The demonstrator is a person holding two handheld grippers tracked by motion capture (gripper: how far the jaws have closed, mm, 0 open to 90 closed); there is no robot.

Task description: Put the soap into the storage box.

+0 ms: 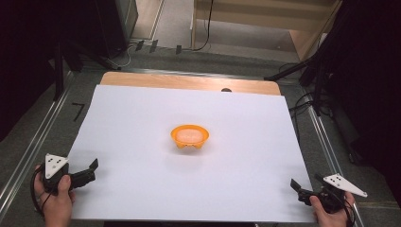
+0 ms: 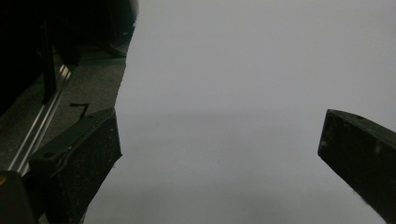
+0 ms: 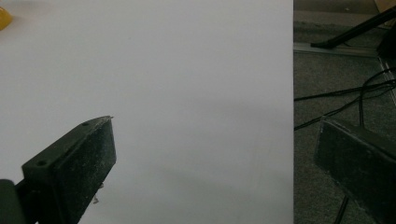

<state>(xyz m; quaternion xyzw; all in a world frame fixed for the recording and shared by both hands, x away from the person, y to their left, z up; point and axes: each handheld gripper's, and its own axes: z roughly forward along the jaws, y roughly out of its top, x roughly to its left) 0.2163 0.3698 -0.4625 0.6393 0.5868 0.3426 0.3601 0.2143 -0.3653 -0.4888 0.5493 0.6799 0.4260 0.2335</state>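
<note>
Orange bowl (image 1: 189, 136) sits mid white sheet (image 1: 142, 118), something pale inside, prob. food, too blurred to tell. Left gripper (image 1: 91, 170) and right gripper (image 1: 298, 188) rest at near corners, jaws spread, empty, well apart from bowl: looks like ready stance w/ clear approach.

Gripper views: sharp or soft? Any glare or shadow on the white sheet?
Left gripper view: left gripper jaws soft, white sheet dim and grey, faint shadow band across it. Right gripper view: right gripper jaws grainy, sheet evenly lit. High view: no glare, orange bowl casts a soft shadow, surroundings dark.
</note>
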